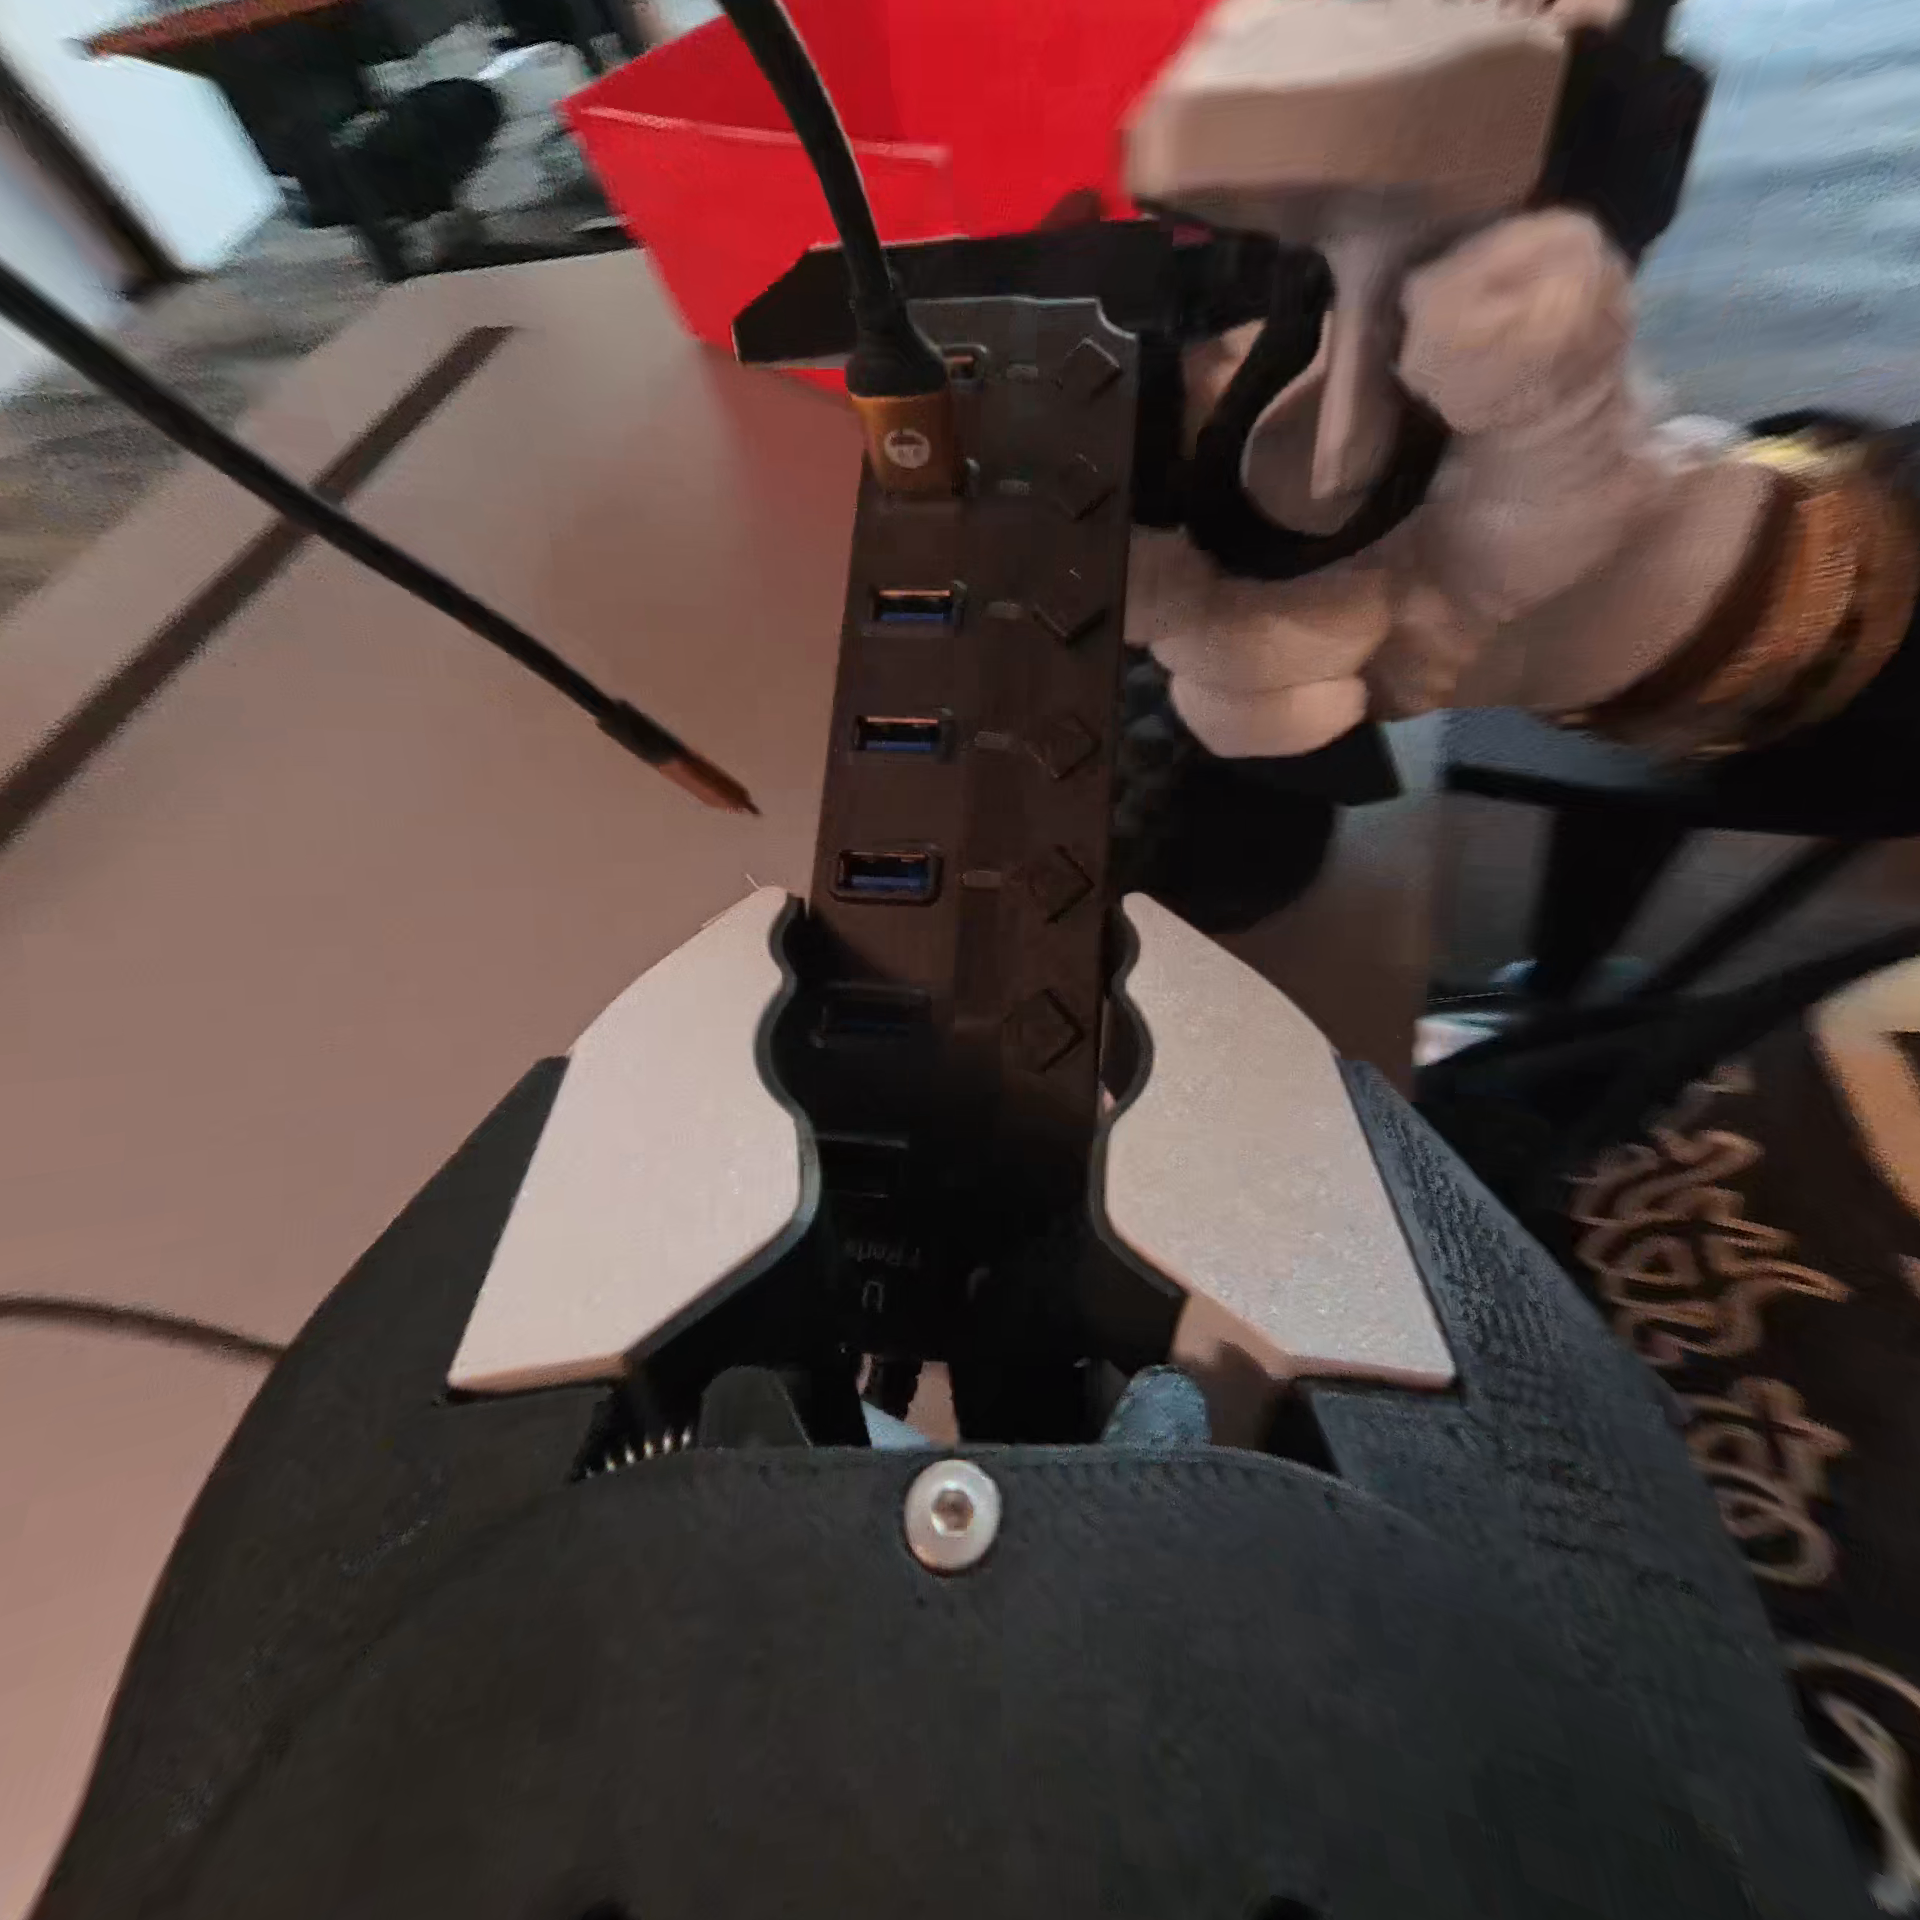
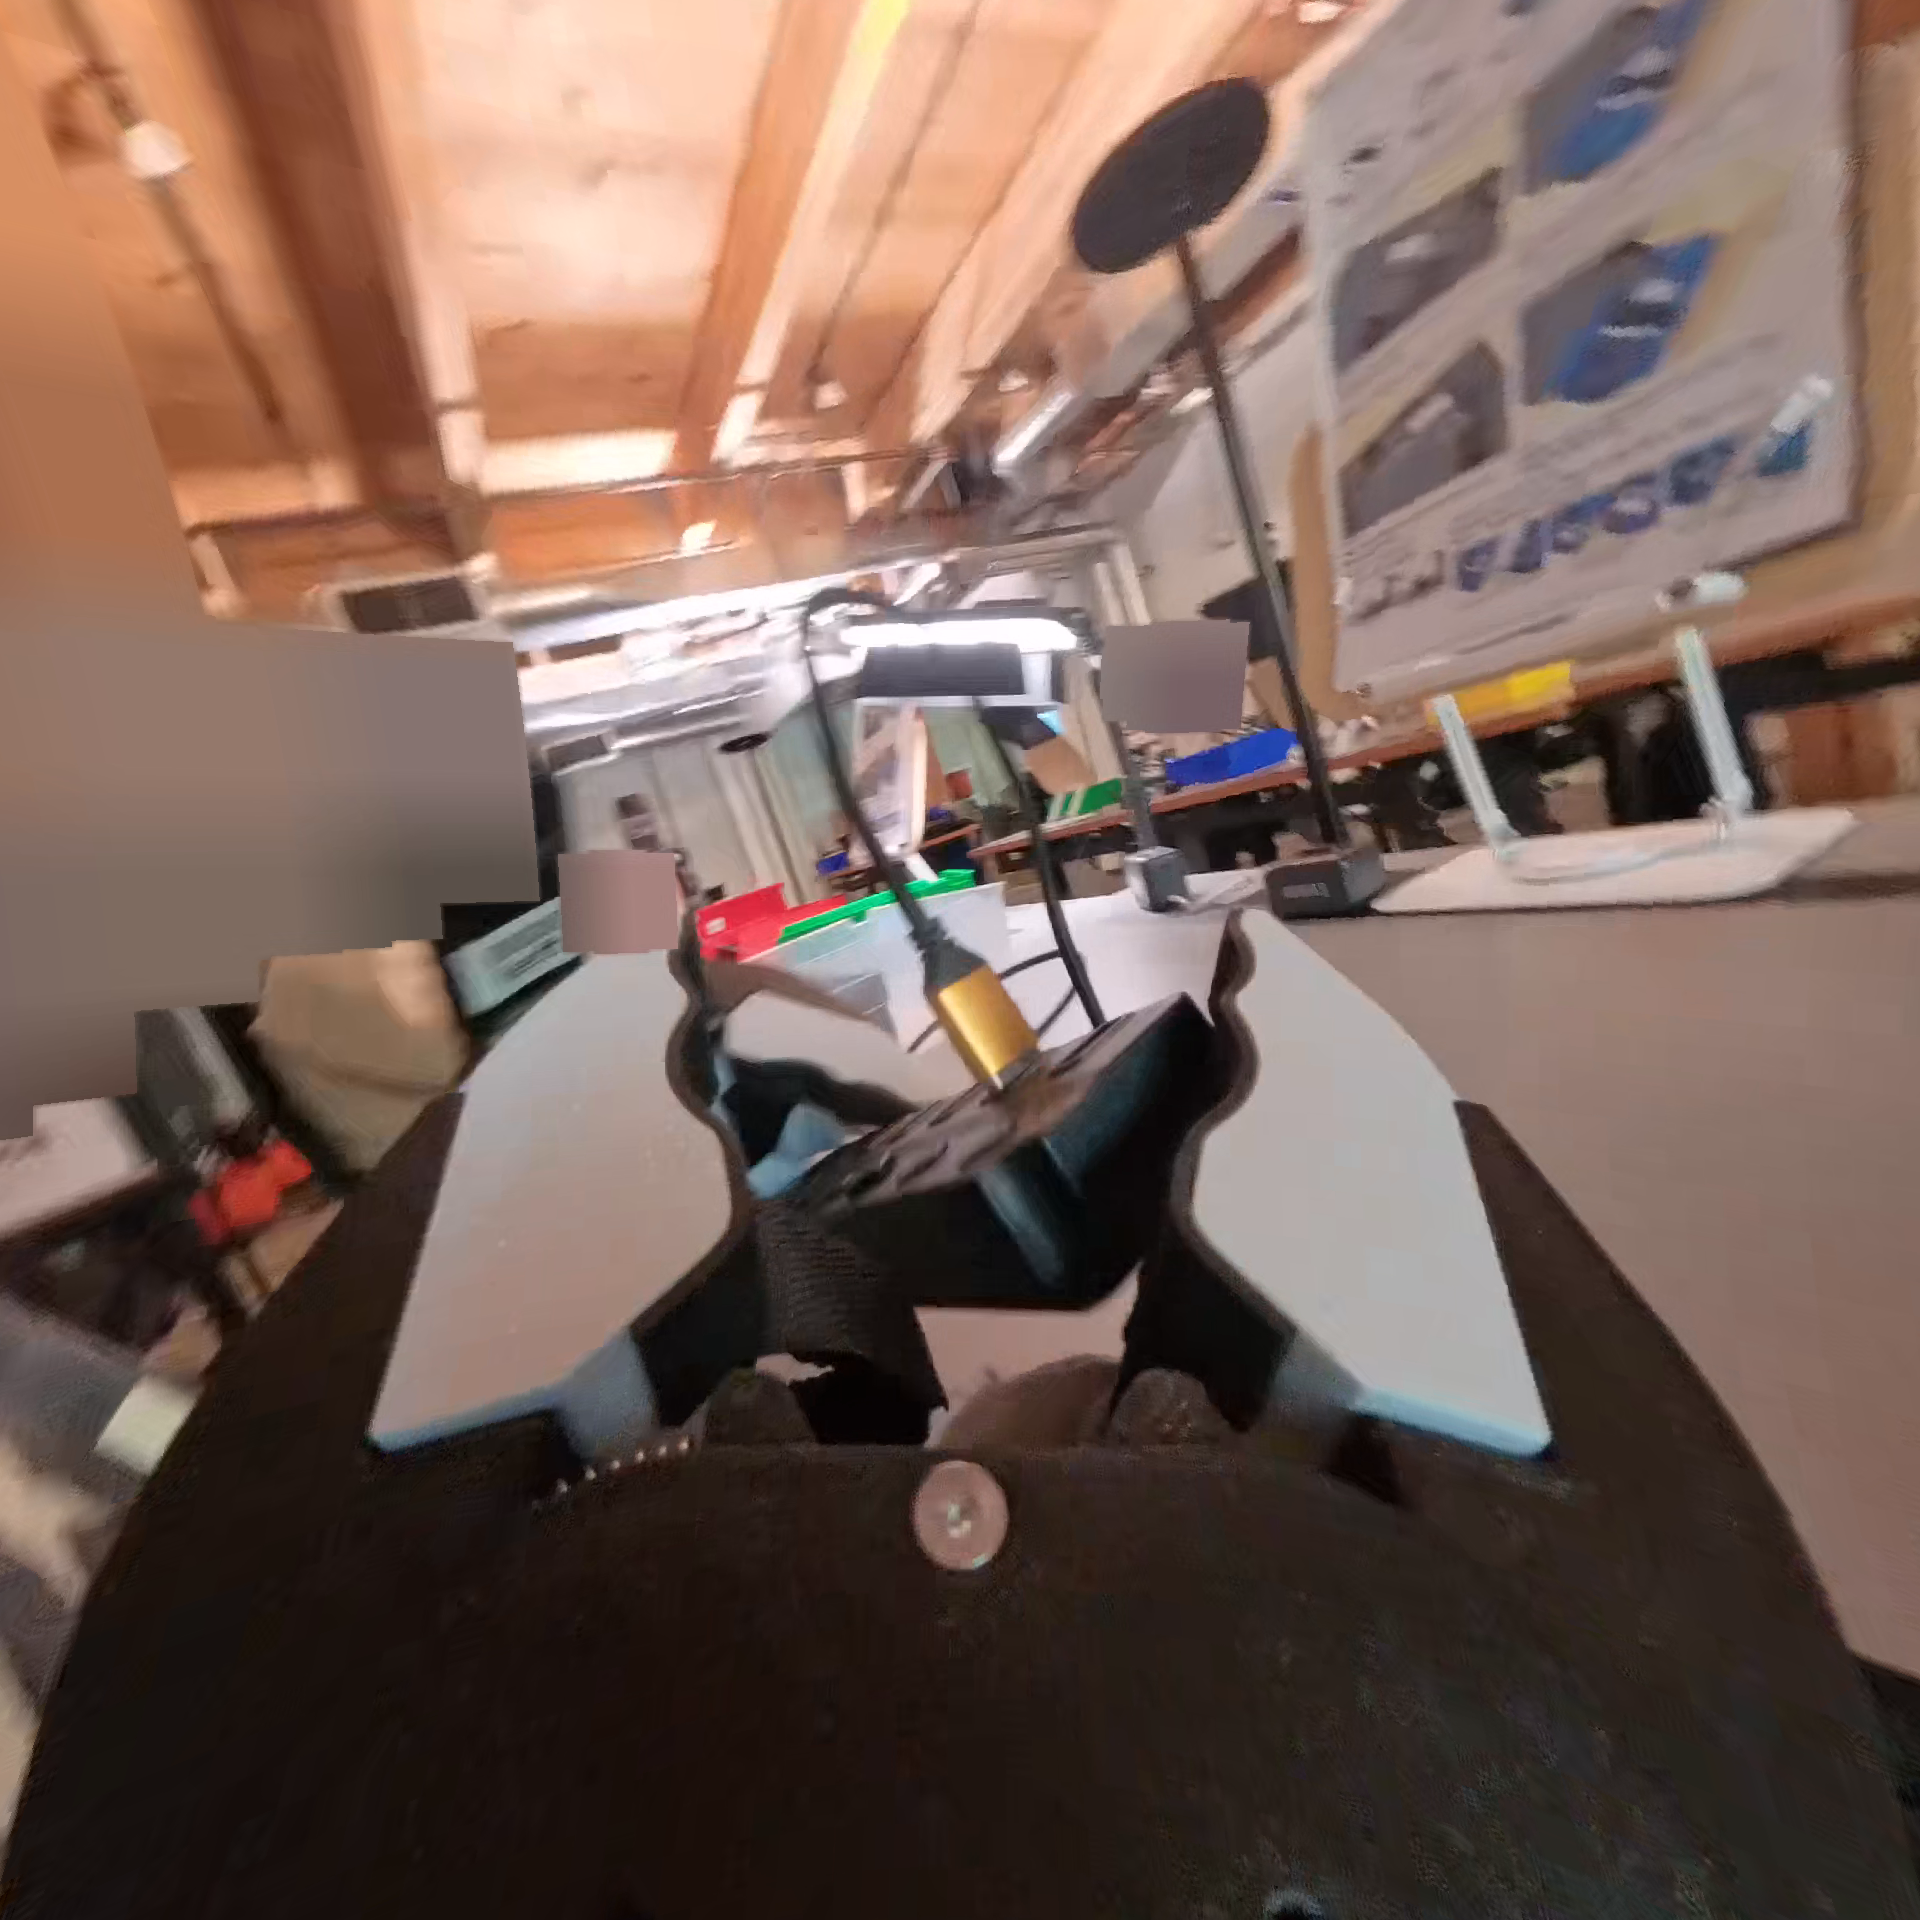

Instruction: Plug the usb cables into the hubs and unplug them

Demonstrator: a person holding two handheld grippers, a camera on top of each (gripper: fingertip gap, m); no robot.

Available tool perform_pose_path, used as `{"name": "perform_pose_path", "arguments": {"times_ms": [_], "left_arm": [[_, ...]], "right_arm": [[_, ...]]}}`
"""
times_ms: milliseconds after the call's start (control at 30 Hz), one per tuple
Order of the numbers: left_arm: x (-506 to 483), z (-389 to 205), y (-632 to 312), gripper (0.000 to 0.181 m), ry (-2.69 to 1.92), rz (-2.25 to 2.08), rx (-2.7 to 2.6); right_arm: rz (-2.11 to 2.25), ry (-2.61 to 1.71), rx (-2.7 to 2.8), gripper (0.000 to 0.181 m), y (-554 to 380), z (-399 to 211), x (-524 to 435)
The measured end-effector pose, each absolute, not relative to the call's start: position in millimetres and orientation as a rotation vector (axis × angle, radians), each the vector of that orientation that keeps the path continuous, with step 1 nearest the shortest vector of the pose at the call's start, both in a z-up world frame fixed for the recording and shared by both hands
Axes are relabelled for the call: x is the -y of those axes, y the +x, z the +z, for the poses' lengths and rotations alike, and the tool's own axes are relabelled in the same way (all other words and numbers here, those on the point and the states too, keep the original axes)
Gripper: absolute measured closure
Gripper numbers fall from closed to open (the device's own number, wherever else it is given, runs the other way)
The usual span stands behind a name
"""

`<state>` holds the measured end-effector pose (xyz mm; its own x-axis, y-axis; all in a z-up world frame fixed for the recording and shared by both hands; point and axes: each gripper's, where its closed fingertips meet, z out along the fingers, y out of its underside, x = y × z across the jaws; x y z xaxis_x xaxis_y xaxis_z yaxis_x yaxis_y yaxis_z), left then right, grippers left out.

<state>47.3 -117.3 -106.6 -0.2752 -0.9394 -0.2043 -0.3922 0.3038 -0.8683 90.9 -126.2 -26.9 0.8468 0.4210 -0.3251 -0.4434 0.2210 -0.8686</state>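
- At nine o'clock in the left wrist view, a loose black cable [image 1: 343, 530] slants down over the table [image 1: 436, 935], its bare plug tip ending just beside the hub's left edge; it is not in any port.
- At the centre, the left gripper [image 1: 951, 925] is closed on the lower end of the black USB hub [image 1: 987, 665]. Held this way, the port row faces up and stays steady, probably for plugging.
- At twelve o'clock, a gold-shelled plug [image 1: 909, 442] sits in a port near the hub's far end, its cable rising out of view.
- At two o'clock, a white-gloved hand [image 1: 1455, 499] holds the right gripper's handle just beyond the hub.
- In the right wrist view, the right gripper [image 2: 961, 982] stands wide apart and holds nothing; the gold plug [image 2: 987, 1023] lies between its fingers, untouched, likely awaiting a pull.
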Motion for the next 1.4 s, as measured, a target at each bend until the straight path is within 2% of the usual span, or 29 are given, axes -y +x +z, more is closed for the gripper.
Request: {"name": "perform_pose_path", "arguments": {"times_ms": [200,233,367,400,433,467,567,767,833,967,1067,1267,1400], "left_arm": [[79.4,-81.3,37.5,0.127,-1.204,-0.835,-1.488],[71.6,-74.2,34.1,0.127,-1.205,-0.840,-1.419],[66.3,-64.2,27.8,0.127,-1.191,-0.801,-1.346],[68.0,-64.8,27.6,0.127,-1.181,-0.771,-1.354],[70.0,-65.8,27.8,0.127,-1.175,-0.754,-1.361],[65.7,-62.9,25.6,0.127,-1.164,-0.713,-1.330],[61.9,-47.2,10.4,0.130,-1.103,-0.750,-1.296],[29.6,-17.8,-79.7,0.134,-1.052,-0.905,-1.026],[3.7,-8.9,-114.0,0.145,-0.997,-0.956,-0.846],[-35.1,-28.7,-131.7,0.143,-1.069,-1.116,-0.725],[-14.6,-30.0,-109.0,0.140,-1.076,-1.332,-0.837],[-3.5,-47.2,-80.8,0.139,-1.125,-1.204,-1.015],[-1.6,-25.9,-86.9,0.126,-0.990,-1.009,-0.923]], "right_arm": [[0.540,-1.136,-0.184,0.105,114.1,-17.9,113.7],[0.602,-1.169,-0.140,0.111,101.3,-21.8,107.2],[0.839,-1.408,0.074,0.109,21.7,-46.5,66.4],[0.857,-1.433,0.114,0.113,7.8,-48.5,59.6],[0.860,-1.432,0.144,0.129,-1.6,-48.2,54.6],[0.852,-1.424,0.147,0.137,-4.2,-46.2,49.7],[0.868,-1.416,0.185,0.155,-0.1,-33.5,38.3],[0.537,-1.236,0.194,0.156,78.2,42.9,56.1],[0.419,-1.147,0.190,0.156,104.9,79.5,76.3],[0.214,-0.991,0.168,0.156,142.2,135.0,132.4],[0.196,-1.047,0.173,0.156,151.0,136.8,149.3],[0.250,-1.213,0.197,0.156,145.3,112.7,128.9],[0.340,-1.263,0.224,0.156,119.3,101.6,113.7]]}}
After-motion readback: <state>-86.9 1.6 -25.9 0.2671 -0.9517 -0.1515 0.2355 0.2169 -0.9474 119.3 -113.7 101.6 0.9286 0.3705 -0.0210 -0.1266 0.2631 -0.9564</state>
